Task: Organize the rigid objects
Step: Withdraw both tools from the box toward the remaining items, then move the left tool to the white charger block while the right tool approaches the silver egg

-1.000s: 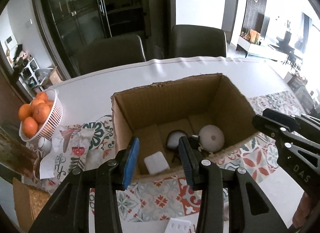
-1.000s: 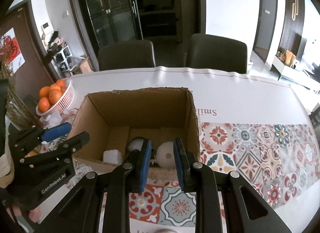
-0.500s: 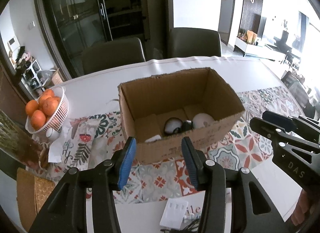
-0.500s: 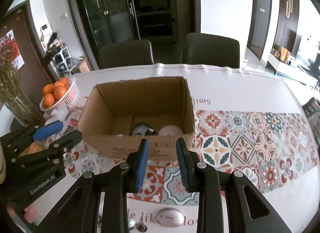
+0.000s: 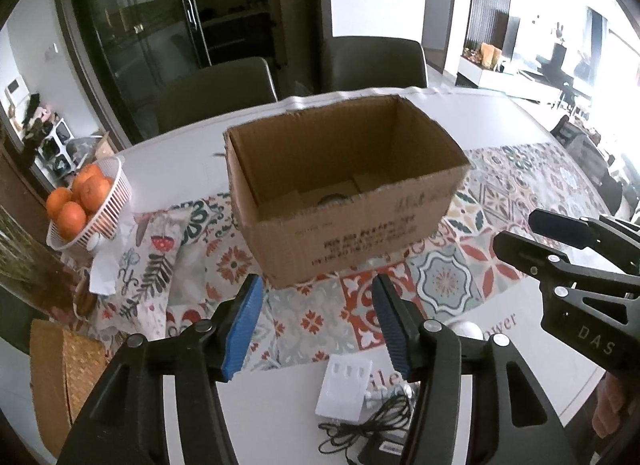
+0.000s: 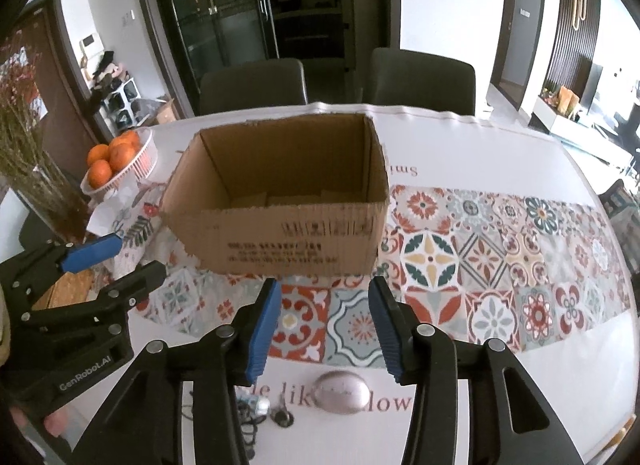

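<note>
Two claws hang over the near edge of the counter (image 6: 480, 145), both with nothing between their blue pads. Toward the counter's left edge a white basket of oranges (image 5: 90, 201) stands beside a vase of dried stems (image 6: 32, 169), whose base is cut off by the frame. The left claw (image 5: 318, 325) has just been opening and its jaws stand apart; below it, near the counter's near edge, lies a white flat adapter (image 5: 344, 389) beside a tangle of black cable (image 5: 372, 421), the lower end of which is hidden behind the claw's arms. The cardboard box (image 6: 280, 201) sits open-topped on the patterned runner (image 6: 480, 265) around the counter's middle; from both views its near wall hides most of the floor, and only a sliver of a dark round thing (image 5: 332, 199) shows inside in the left wrist view, too little to name. The right claw (image 6: 324, 325) has also just been opening and is parted and empty. Beneath it, on the bare white strip by the near edge, rests a silvery oval object (image 6: 340, 391), touching neither pad, with some small blurred pieces (image 6: 268, 409) to its left that are hard to make out. Printed lettering on the counter is partly covered by these things.
</note>
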Demonstrator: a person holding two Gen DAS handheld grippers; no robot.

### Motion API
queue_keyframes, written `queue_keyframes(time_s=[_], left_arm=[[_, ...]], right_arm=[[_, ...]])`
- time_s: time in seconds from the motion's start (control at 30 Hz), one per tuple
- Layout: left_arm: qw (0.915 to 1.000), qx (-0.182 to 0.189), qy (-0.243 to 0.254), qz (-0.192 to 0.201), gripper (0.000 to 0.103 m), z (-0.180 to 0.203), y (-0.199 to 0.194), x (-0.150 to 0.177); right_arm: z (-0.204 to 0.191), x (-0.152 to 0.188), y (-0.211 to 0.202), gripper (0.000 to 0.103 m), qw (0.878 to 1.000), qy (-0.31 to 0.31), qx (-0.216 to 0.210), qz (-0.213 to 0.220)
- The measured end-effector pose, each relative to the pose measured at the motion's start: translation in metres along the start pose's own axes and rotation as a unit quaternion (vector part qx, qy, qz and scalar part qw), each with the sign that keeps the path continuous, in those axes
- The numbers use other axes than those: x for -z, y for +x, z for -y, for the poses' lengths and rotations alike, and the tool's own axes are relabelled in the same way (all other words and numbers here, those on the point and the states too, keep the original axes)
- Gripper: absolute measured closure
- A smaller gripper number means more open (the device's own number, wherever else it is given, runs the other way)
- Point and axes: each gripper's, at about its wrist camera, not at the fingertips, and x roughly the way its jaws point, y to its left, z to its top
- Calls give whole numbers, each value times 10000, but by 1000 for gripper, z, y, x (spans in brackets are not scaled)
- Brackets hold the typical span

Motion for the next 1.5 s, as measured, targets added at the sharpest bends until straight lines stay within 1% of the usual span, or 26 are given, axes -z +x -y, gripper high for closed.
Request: queue_keyframes(time_s=[0.1,0.23,0.67,0.97,1.03,1.1,1.27,1.5], left_arm=[[10000,43,13,-65,47,1,2,8],[9997,95,52,-203,47,3,7,19],[9978,193,199,-605,47,8,23,48],[9949,320,259,-923,47,14,38,63],[9941,333,271,-1000,47,15,43,66],[9931,364,287,-1076,47,16,47,69],[9905,461,287,-1265,47,17,60,75],[9880,554,264,-1420,48,17,74,81]], right_arm=[[-2,8,-1,56,10000,-6,18,-4],[-2,19,0,51,9999,18,87,-57],[-2,51,15,51,9992,183,49,-350],[0,68,27,51,9979,305,-11,-575],[1,72,30,47,9974,333,-12,-634],[1,75,33,46,9972,342,19,-669],[2,80,40,46,9961,396,25,-793],[5,88,52,46,9941,497,34,-967]])
